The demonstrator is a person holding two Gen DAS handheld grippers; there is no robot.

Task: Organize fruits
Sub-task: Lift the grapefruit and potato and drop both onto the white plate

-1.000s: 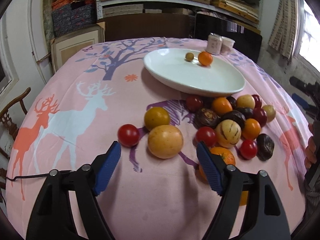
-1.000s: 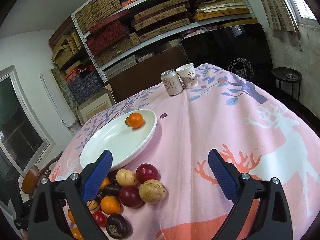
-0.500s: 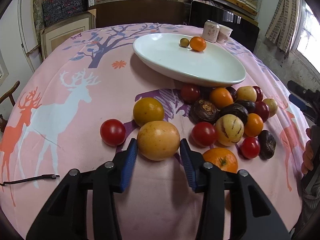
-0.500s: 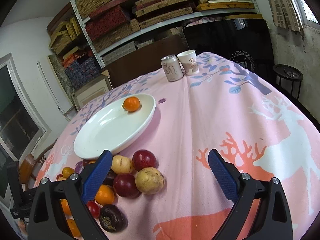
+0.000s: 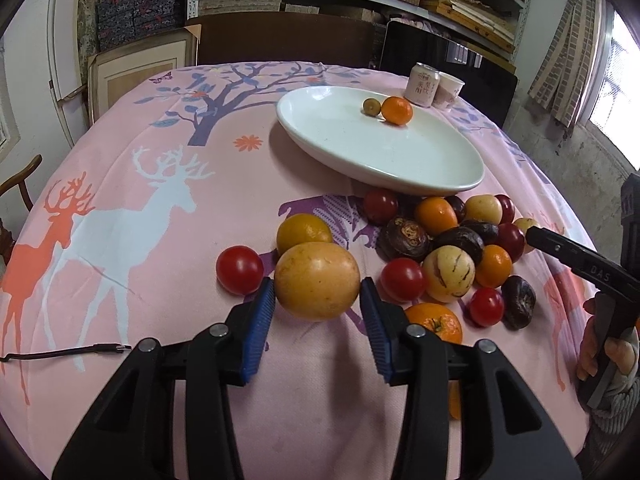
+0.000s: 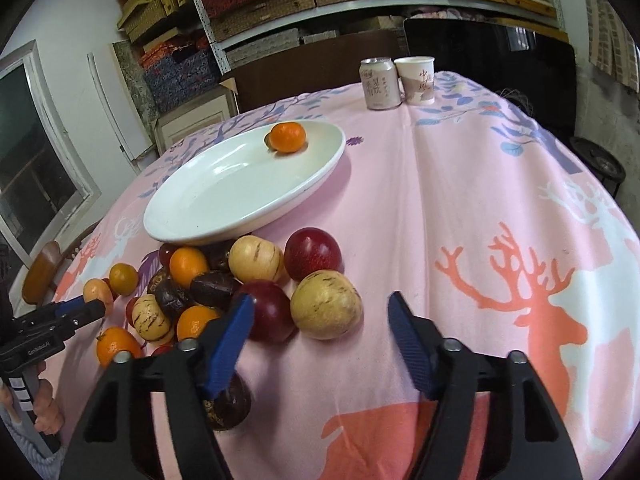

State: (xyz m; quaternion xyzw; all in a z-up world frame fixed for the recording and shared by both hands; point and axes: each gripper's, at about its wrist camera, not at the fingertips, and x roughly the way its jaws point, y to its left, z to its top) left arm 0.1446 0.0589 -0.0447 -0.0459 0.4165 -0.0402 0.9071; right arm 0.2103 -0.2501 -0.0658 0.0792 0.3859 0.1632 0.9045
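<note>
Pink cloth printed with deer and a blue tree covers the desk (image 5: 168,280), the biggest thing in sight. Far across it lies a long white plate (image 5: 340,144), bare but for a small orange mandarin (image 5: 396,110) and a tiny greenish fruit (image 5: 371,107) touching it near the far rim. Just beyond the plate stand a drink can (image 6: 379,84) and a paper cup (image 6: 417,80), side by side.

Nearer, just against the plate's near edge, sits the heap of fruit (image 5: 452,248): oranges, red tomatoes, pale striped melons, dark wrinkled passion fruits, all crowded together.

On the left side of the heap, the left claw (image 5: 318,312) is clenched on a large yellow fruit (image 5: 317,280), a blue pad pressing each flank. A smaller yellow-orange fruit (image 5: 304,232) touches it on the far side, and a red tomato (image 5: 240,269) sits just beside the left pad.

The right claw (image 6: 320,334) hangs released, fingers spread wide, at the right side of the heap; a speckled tan fruit (image 6: 326,304) lies between its tips, nearer the left one, with a dark red plum (image 6: 269,312) touching that fruit.

A thin black cable (image 5: 64,351) trails at the near left edge.
</note>
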